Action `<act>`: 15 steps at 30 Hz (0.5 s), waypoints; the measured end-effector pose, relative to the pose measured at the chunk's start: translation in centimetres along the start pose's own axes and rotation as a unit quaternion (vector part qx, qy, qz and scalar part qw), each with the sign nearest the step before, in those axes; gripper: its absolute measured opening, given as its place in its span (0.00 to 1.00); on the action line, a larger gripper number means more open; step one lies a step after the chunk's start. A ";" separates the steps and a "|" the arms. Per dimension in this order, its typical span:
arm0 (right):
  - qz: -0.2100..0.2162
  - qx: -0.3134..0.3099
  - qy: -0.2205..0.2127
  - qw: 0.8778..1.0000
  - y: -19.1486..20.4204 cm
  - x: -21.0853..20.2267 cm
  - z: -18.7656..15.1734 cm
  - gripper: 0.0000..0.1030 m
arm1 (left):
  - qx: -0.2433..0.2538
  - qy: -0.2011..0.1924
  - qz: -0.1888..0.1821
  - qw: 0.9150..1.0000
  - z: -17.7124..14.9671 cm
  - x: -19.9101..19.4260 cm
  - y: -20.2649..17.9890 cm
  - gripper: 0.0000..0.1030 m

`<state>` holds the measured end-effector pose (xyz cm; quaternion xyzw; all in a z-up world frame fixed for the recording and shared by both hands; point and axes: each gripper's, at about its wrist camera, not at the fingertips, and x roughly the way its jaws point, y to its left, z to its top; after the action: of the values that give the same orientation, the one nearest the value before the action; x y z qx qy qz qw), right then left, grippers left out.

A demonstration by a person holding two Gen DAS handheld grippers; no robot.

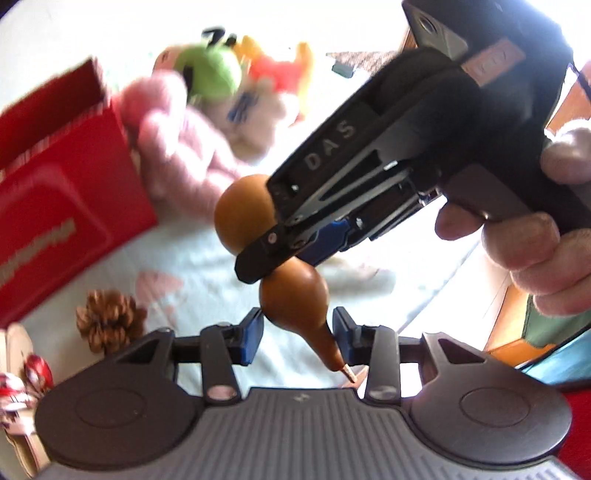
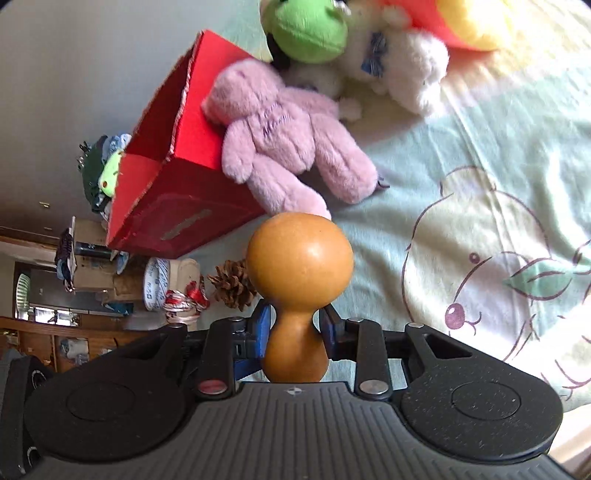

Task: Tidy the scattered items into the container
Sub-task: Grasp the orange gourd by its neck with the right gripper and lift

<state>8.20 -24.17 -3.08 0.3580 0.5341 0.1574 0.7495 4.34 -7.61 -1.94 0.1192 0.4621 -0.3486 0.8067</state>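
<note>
A brown gourd (image 2: 299,273) is held at its narrow waist by my right gripper (image 2: 295,325), which is shut on it. In the left wrist view the right gripper (image 1: 273,251) comes in from the upper right with the gourd (image 1: 291,299). The gourd's lower bulb and stem hang between the open fingers of my left gripper (image 1: 297,336), not touching the pads. The red box (image 2: 184,155) stands open on the bed. A pine cone (image 1: 109,321) lies on the sheet and also shows in the right wrist view (image 2: 232,284).
A pink plush bear (image 2: 288,144) leans on the box, with a green plush (image 2: 306,33), a white plush (image 2: 399,62) and a red-yellow plush (image 1: 284,74) behind. A red-white ornament (image 1: 26,376) lies at the left. The sheet (image 2: 480,221) has cartoon prints.
</note>
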 end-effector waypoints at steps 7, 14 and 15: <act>0.022 -0.035 -0.067 0.997 5.1 -1.7 3.2 0.30 | 0.008 -0.070 -0.002 0.998 4.1 -4.6 0.6 0.35; 0.030 -0.094 -0.089 0.991 12.5 -0.4 8.4 0.30 | 0.020 -0.115 0.019 0.993 9.3 -8.9 5.1 0.35; 0.031 -0.101 -0.088 0.991 13.6 0.1 9.1 0.30 | 0.020 -0.118 0.024 0.993 9.8 -9.7 6.1 0.35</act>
<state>18.57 -18.05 8.01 0.3097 0.4360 0.2013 0.8207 11.78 -3.79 10.66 0.1049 0.3537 -0.3499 0.8611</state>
